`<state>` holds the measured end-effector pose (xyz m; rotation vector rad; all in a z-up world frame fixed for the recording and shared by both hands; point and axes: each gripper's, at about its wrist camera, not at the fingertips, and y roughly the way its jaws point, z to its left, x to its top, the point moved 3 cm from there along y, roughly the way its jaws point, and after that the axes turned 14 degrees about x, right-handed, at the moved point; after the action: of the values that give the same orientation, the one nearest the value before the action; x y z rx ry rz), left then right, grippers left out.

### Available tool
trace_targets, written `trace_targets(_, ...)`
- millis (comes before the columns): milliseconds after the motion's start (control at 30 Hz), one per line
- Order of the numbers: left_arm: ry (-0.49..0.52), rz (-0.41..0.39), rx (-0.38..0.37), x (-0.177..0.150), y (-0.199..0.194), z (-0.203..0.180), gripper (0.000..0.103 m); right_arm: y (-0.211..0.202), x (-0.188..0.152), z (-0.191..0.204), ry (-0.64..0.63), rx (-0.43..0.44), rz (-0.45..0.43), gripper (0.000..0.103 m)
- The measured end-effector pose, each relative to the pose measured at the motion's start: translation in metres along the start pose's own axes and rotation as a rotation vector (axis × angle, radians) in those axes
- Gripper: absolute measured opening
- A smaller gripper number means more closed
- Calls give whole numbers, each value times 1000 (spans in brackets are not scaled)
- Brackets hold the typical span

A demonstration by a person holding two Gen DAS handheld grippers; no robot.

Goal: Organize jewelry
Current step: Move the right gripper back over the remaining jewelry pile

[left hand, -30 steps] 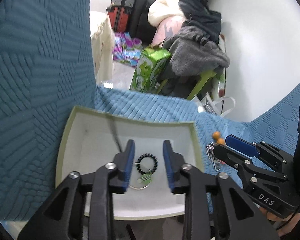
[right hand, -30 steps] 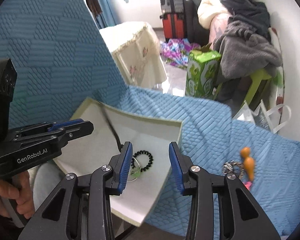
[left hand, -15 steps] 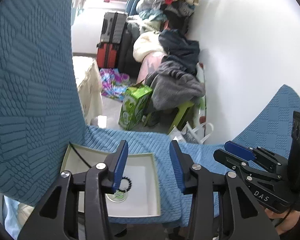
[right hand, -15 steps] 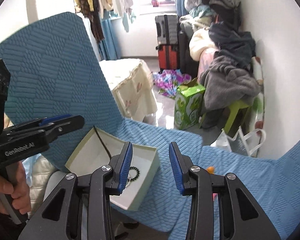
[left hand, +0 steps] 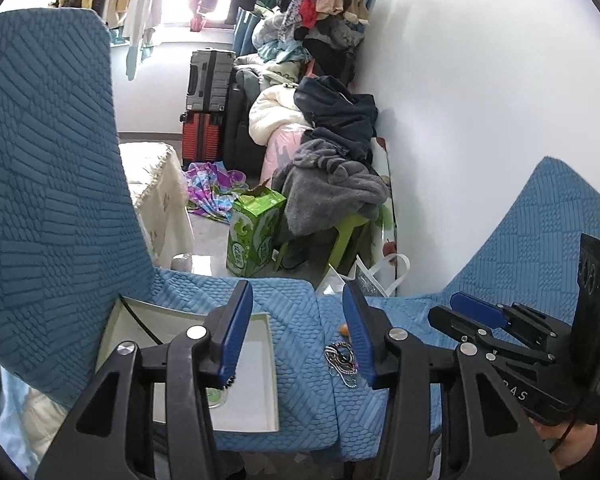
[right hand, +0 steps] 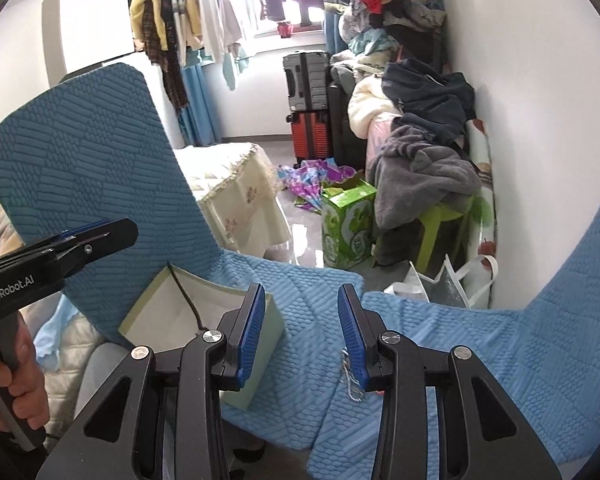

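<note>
A white open jewelry box (left hand: 256,392) with a pale green rim lies on the blue textured sofa cover (left hand: 296,344); it also shows in the right wrist view (right hand: 160,316). A greenish ring piece (left hand: 216,396) peeks out in the box behind my left finger. A silver chain tangle (left hand: 340,364) with an orange bead (left hand: 343,330) lies on the cover right of the box; the chain shows in the right wrist view (right hand: 350,380). My left gripper (left hand: 298,338) is open and empty, high above the box edge. My right gripper (right hand: 302,334) is open and empty, above the cover.
Blue cushions rise at left (left hand: 48,184) and right (left hand: 548,240). Beyond the sofa edge are a green carton (left hand: 254,236), a green stool with piled clothes (left hand: 332,184), suitcases (left hand: 206,112), a cloth-covered table (left hand: 160,200) and a white wall (left hand: 480,100).
Both grippers have pulled up and back from the box, staying open. The left view has shifted right, so the chain now lies between its fingers and the black bead bracelet is out of sight.
</note>
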<state>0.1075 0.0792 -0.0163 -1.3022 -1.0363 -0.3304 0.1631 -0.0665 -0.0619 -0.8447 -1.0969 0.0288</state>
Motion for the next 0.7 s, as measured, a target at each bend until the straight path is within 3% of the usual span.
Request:
trace_targets(333, -6, 14, -41, -38, 18, -44, 48, -11, -46, -37, 17, -42, -11, 36)
trace_targets(700, 22, 76, -99, -85, 61, -84, 48, 5, -104, -90, 69, -78, 2, 36)
